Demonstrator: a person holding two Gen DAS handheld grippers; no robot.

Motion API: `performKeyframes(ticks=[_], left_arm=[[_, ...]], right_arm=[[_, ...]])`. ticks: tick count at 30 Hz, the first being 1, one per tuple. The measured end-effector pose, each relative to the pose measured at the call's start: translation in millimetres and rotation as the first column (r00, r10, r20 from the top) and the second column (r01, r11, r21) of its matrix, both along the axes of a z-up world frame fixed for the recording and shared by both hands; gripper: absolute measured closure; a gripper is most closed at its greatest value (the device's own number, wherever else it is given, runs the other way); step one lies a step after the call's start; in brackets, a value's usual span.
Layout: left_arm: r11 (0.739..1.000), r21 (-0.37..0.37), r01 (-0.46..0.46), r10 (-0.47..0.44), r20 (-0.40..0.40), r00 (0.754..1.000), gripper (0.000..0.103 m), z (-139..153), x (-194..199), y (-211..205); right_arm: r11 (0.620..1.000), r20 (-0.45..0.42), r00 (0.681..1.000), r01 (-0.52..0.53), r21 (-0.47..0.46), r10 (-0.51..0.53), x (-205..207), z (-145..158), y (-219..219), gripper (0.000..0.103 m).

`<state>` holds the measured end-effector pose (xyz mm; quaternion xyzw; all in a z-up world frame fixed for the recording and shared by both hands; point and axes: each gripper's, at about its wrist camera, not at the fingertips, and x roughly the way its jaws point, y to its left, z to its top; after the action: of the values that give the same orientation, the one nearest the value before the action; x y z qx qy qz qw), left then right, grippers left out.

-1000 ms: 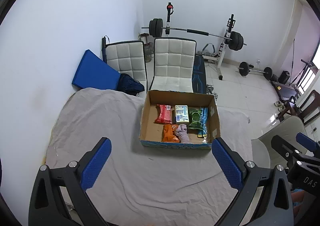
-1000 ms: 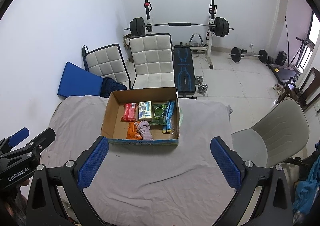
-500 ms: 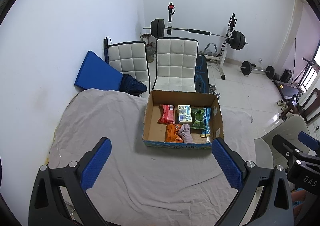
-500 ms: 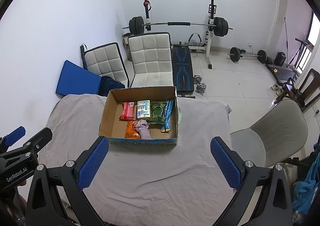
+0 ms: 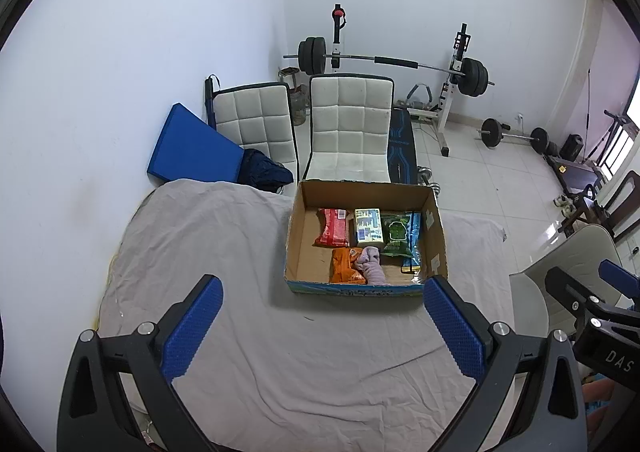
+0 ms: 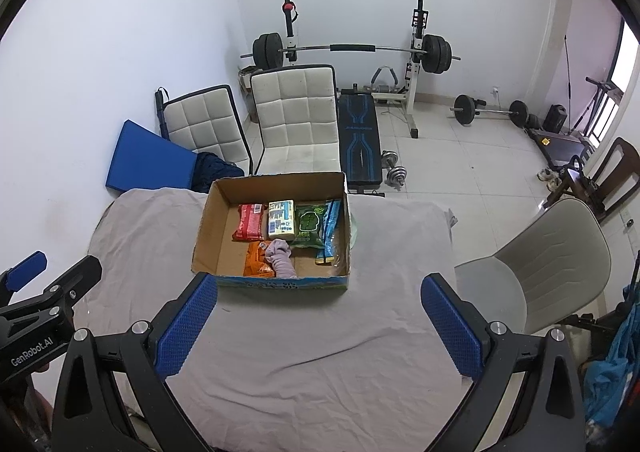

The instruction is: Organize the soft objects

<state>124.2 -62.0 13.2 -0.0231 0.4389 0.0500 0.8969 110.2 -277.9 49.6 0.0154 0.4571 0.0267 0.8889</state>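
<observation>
A cardboard box [image 5: 298, 228] [image 6: 208, 220] stands on the grey-clothed table. In it lie a red pack [image 5: 332, 228] [image 6: 249, 221], a white and blue pack [image 5: 368, 226] [image 6: 281, 218], a green pack [image 5: 394, 234] [image 6: 309, 226], a blue pack [image 5: 412, 240] [image 6: 329, 230], an orange pack [image 5: 345, 266] [image 6: 256, 264] and a rolled pale purple cloth [image 5: 372, 268] [image 6: 282, 258]. My left gripper [image 5: 320, 326] is open and empty, held above the table short of the box. My right gripper [image 6: 318, 326] is open and empty too, equally short of it.
Two white padded chairs [image 5: 348, 132] and a blue mat [image 5: 192, 150] stand beyond the table [image 5: 200, 244]. A grey plastic chair [image 6: 540, 252] is at the right. A weight bench with barbell [image 6: 352, 48] and dumbbells are on the tiled floor behind.
Both grippers have drawn slightly back and up from the box, still open. The box contents have not moved.
</observation>
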Motion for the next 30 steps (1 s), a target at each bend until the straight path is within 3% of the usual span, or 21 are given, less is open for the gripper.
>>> performKeyframes(ticks=[30], left_arm=[[1.0,-0.009,0.01,-0.01,-0.006,1.0,0.0,-0.8,-0.6,-3.0]], right_arm=[[1.0,-0.005,1.0,-0.005,-0.002,0.005,1.6,0.4,-0.4,0.0]])
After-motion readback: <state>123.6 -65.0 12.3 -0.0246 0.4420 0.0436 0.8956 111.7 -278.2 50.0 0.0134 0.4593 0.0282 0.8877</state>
